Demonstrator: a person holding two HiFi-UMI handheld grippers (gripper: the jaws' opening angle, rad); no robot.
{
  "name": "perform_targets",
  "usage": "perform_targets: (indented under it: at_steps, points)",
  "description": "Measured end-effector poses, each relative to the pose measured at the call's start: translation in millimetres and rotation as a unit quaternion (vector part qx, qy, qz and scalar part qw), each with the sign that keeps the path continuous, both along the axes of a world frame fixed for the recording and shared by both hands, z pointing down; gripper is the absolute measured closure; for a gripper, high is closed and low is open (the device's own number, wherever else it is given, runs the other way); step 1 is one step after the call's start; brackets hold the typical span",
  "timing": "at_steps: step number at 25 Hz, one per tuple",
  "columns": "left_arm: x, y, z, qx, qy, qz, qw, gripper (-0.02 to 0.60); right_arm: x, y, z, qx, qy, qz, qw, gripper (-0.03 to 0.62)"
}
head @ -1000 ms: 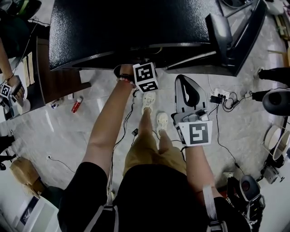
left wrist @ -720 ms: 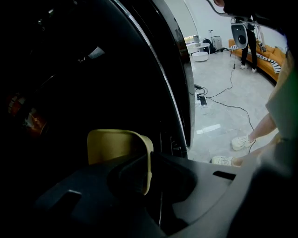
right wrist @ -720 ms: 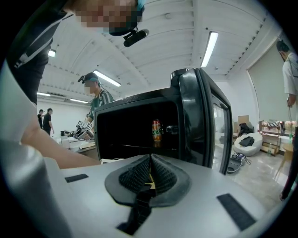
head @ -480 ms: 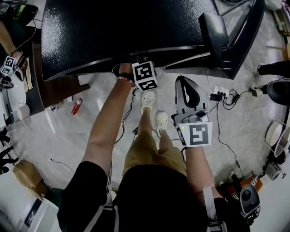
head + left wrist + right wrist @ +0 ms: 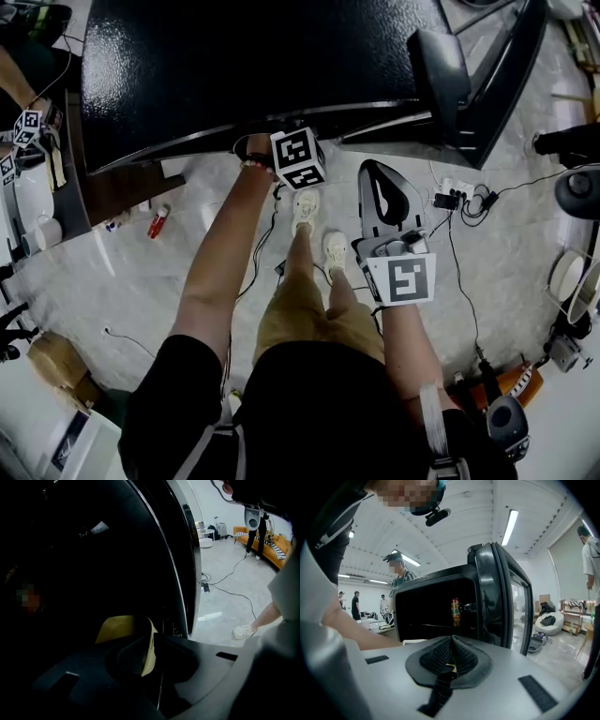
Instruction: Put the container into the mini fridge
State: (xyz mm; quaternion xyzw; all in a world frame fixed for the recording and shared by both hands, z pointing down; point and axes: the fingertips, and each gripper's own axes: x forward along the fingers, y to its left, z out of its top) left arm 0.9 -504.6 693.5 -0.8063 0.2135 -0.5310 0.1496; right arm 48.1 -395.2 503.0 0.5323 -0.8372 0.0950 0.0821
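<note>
— Hardly anything has moved over the last second. The left gripper (image 5: 152, 643) stays reached in under the top of the mini fridge (image 5: 253, 66), and the head view has only slid a little. What does it hold?
— Its jaws are pinched nearly together on the wall of the yellow container (image 5: 123, 627). That's already inside the dark cavity, low down. I cannot tell whether it rests on anything.
— So this is the placing step?
— I judge so: it's carried in but not let go. Next it wants lowering until it sits, then the jaws eased apart and the gripper drawn straight back.
— And the right gripper (image 5: 451, 640)?
— Jaws together, nothing between them, hanging before the open front. A can (image 5: 455, 612) stands on a shelf (image 5: 426, 626) inside, and the door (image 5: 499, 597) stands wide at the right, probably its job to push shut afterwards
</note>
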Motion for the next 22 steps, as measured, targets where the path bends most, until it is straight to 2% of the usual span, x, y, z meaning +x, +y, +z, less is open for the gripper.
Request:
perform_targets:
  at_steps: [2, 22]
  points:
    - [1, 1, 1, -0.003, 0.004, -0.001, 1.0, 0.505, -1, 1, 2, -0.002, -0.001, -0.002, 1.0, 0.557]
    - [5, -8, 5, 0.01, 0.01, -0.023, 0.9996, 0.505, -2, 2, 5, -0.008, -0.009, -0.006, 1.0, 0.557]
